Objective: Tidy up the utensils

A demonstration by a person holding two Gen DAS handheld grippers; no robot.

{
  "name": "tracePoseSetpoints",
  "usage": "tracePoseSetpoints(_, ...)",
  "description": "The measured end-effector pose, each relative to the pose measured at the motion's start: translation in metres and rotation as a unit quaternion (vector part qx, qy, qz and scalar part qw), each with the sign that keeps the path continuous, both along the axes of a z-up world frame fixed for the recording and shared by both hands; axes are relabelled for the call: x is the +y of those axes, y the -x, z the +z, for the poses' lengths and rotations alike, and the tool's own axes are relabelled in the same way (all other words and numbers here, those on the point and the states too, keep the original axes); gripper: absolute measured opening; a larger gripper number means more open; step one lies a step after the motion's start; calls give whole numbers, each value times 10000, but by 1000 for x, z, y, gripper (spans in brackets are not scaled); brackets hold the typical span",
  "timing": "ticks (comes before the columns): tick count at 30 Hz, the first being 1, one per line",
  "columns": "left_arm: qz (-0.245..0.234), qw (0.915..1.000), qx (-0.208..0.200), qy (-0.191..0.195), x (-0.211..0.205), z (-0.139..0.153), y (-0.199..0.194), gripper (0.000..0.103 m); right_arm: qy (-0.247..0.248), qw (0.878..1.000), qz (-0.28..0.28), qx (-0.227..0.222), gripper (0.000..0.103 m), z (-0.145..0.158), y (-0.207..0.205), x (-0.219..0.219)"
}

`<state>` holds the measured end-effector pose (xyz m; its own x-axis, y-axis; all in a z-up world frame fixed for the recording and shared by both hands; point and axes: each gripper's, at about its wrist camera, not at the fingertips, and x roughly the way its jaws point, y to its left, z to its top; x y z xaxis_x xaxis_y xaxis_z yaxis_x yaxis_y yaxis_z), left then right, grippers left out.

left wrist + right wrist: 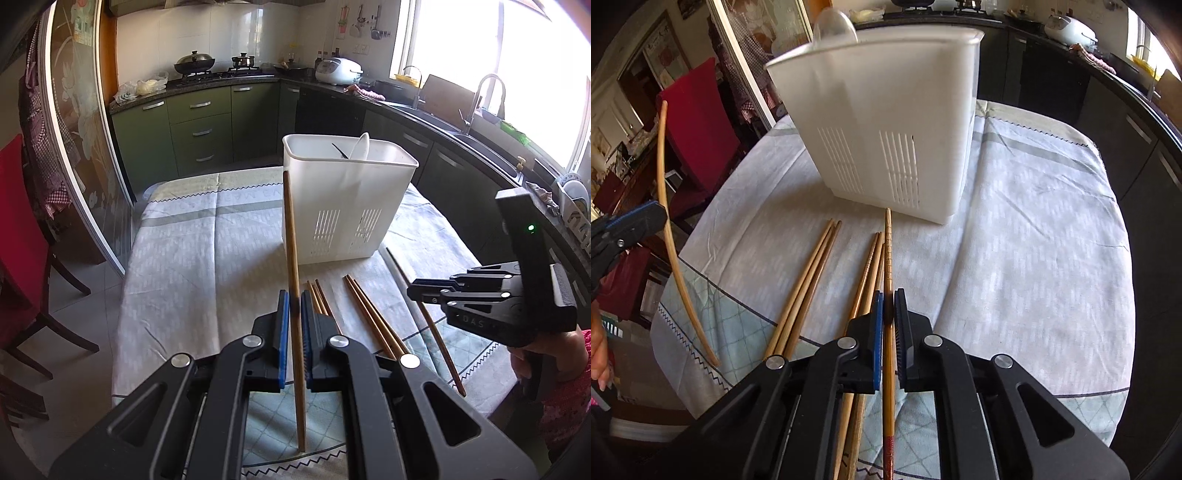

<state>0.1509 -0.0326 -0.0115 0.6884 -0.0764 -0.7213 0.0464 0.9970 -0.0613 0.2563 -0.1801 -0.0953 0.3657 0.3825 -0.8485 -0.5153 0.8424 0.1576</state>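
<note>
Left gripper [294, 301] pinches one chopstick [291, 236], tip up beside white holder [354, 206]. Right gripper [887, 301] pinches another chopstick [888, 251]. Loose chopsticks [809, 280] on cloth, near ends hidden under grippers. Holder's inside mostly hidden.

White slotted utensil holder [347, 206], brown wooden chopsticks [809, 288], pale grey cloth [207, 251] with zigzag edging and teal diamond grid, black grippers with blue jaw pads [283, 332], dark green cabinets [199, 125], red chair [22, 229].

Both wrist views near, facing holder [349, 199].
</note>
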Motion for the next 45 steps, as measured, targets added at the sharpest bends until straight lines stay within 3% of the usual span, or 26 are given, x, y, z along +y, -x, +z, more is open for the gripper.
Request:
tracePoseSetpoints(4, -12, 9999, -99, -18, 1, 7, 5, 5, -425, 9980, -101, -450, 7, 41, 20, -22)
tracePoseSetpoints(9, -30, 9999, -94, -88, 0, 9, 5, 4, -587, 9963, -92, -628, 7, 62, 37, -45)
tracePoseSetpoints(14, -19, 9987, 512, -1, 0, -15, -20, 5, -624, 9958, -98, -669, 7, 73, 40, -59)
tracePoseSetpoints(21, 283, 9893, 1429, 49, 7, -79, -83, 14, -684, 9953, -83, -681, 7, 72, 51, -66)
tracePoseSetpoints(30, 436, 9803, 1924, -27, 8, -110, -114, 15, -704, 9952, -100, -666, 7, 73, 55, -72)
tracePoseSetpoints(33, 446, 9804, 1917, -128, 6, -111, -118, 7, -716, 9952, -90, -661, 7, 74, 55, -71)
tracePoseSetpoints(37, 454, 9807, 1901, 17, 12, -107, -118, 6, -726, 9950, -71, -685, 7, 75, 58, -72)
tracePoseSetpoints(45, 332, 9962, 797, 58, 24, -43, -66, 6, -746, 9941, -73, -789, 7, 85, 64, -78)
